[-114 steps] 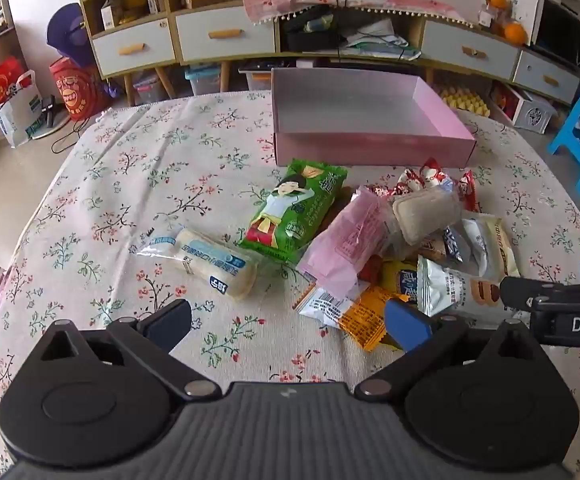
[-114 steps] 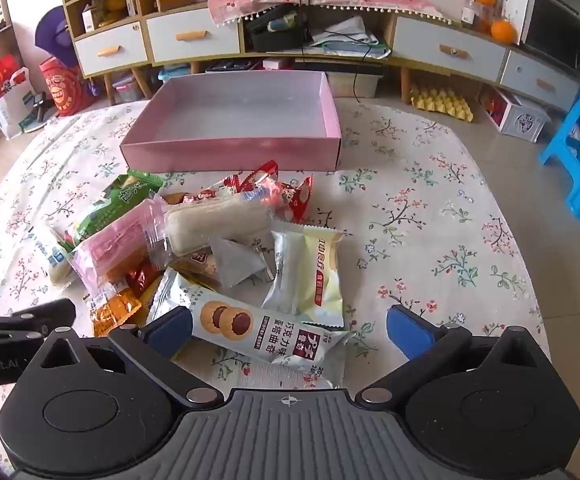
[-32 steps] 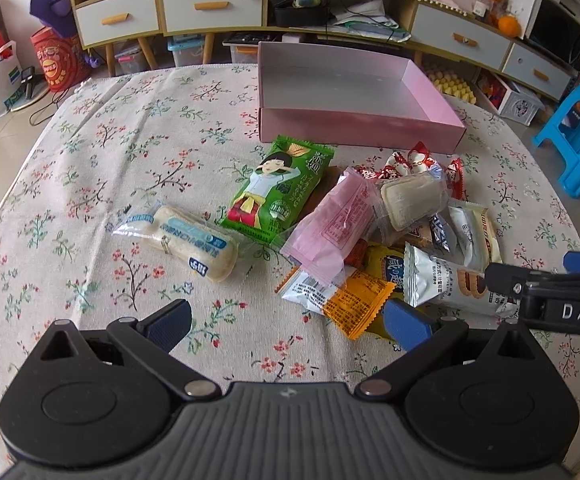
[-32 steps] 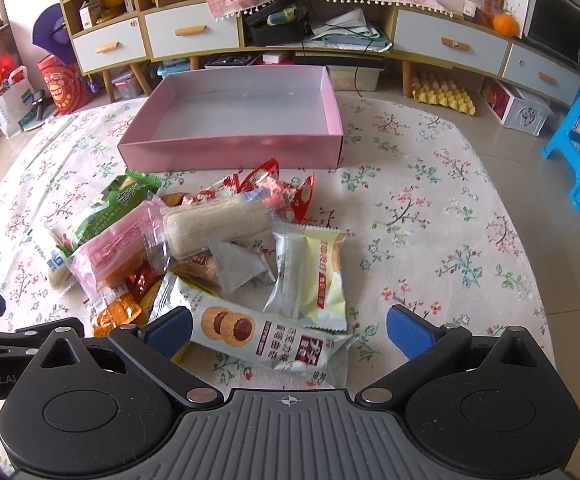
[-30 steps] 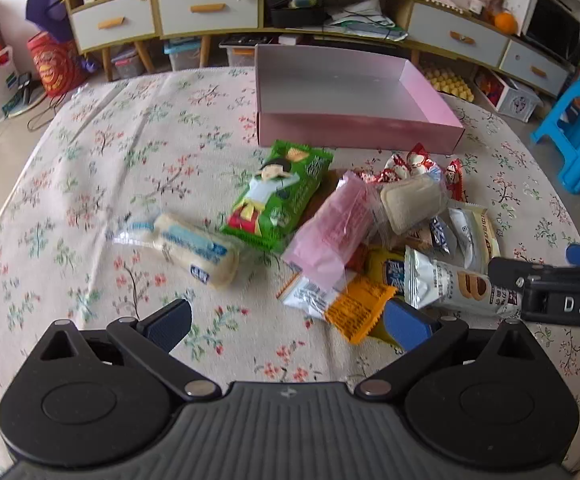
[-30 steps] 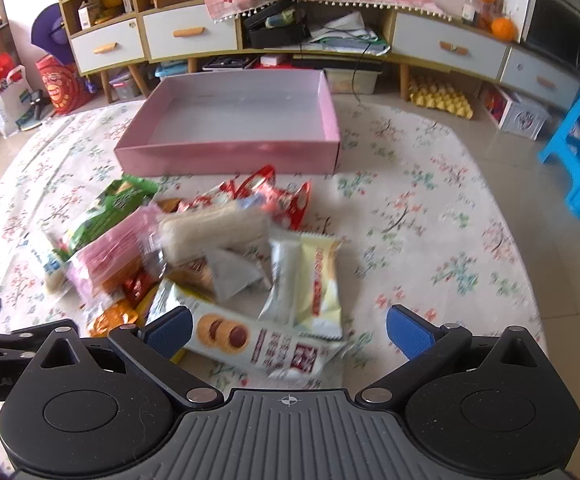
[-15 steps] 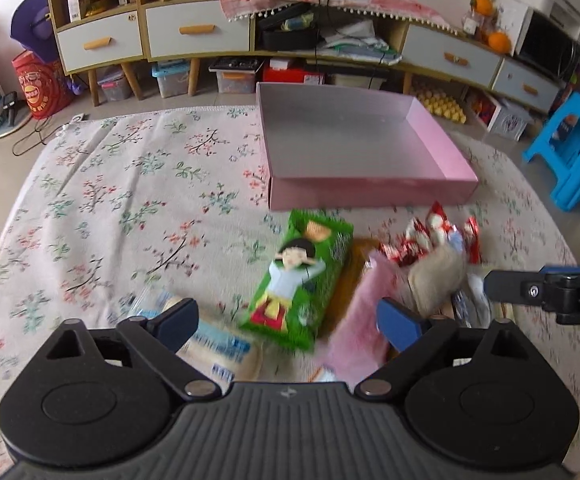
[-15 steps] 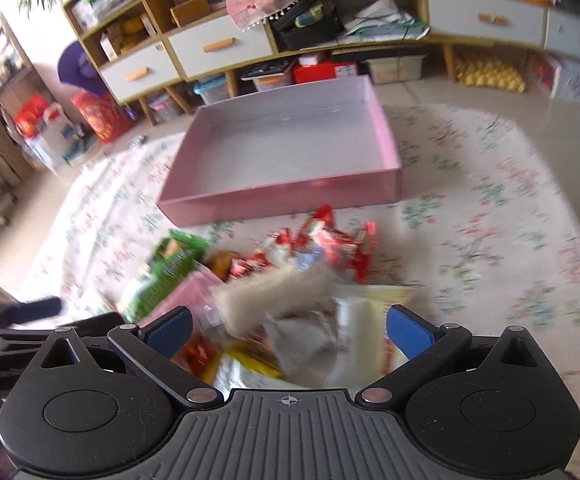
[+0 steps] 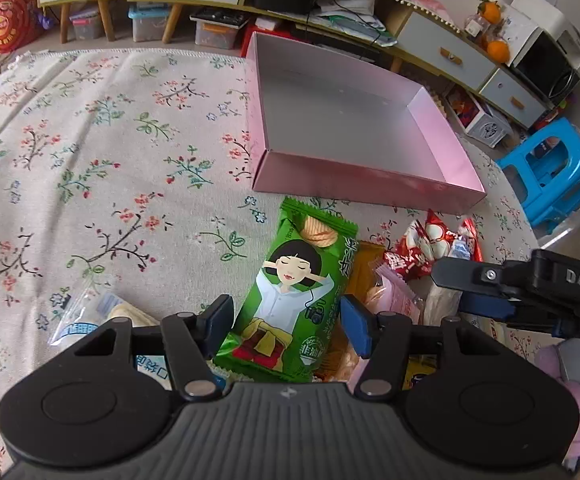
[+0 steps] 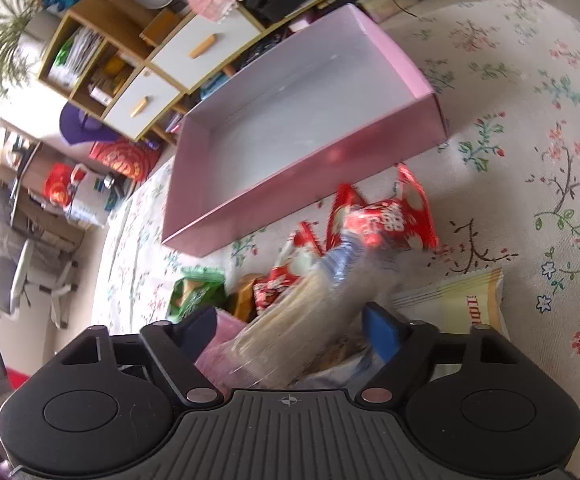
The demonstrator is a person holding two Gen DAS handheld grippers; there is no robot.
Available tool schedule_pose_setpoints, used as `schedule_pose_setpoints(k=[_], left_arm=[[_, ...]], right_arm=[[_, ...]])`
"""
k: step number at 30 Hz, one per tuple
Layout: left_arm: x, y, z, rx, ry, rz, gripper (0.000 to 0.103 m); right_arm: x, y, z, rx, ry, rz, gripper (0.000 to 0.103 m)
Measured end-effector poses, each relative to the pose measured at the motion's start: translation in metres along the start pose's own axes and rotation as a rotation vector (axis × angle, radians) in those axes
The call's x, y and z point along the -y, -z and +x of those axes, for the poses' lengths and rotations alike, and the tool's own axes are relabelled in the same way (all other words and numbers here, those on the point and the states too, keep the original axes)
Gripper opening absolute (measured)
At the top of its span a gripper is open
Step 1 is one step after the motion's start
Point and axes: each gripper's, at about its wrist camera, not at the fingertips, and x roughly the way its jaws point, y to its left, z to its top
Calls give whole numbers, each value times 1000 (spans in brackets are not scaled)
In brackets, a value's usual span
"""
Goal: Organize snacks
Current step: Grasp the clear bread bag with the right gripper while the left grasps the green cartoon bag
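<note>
**Floral-cloth table, low cabinets behind: both grippers have come down onto the snack pile.**

The pink box (image 9: 353, 116) stands empty toward the far edge of the table (image 9: 90, 152); every snack lies on the cloth in front of its near wall. A second ago both claws were spread wide above the pile. Now the left gripper (image 9: 286, 326) straddles the lower end of the green chip packet (image 9: 301, 292), jaws closing, pads just beside the wrapper but not yet pressing. The right gripper (image 10: 290, 332) has rolled and dropped over the clear-wrapped pale roll (image 10: 290, 320), jaws closing; blur hides any contact. The red candy bag (image 10: 381, 216) lies beyond it, near the box. Judgement: two simultaneous pickups begin; no snack is boxed yet.
</note>
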Motion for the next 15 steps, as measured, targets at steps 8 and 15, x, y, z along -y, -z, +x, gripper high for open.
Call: schedule_pose_setpoints(k=[8,15], left_arm=[[-4,-2,8,-18,23,-7,50],[0,-1,6,-6,5,20,47]], right_arm=[[14,0,4,8,1,56,59],[16,2,-2,20,0,78,45]])
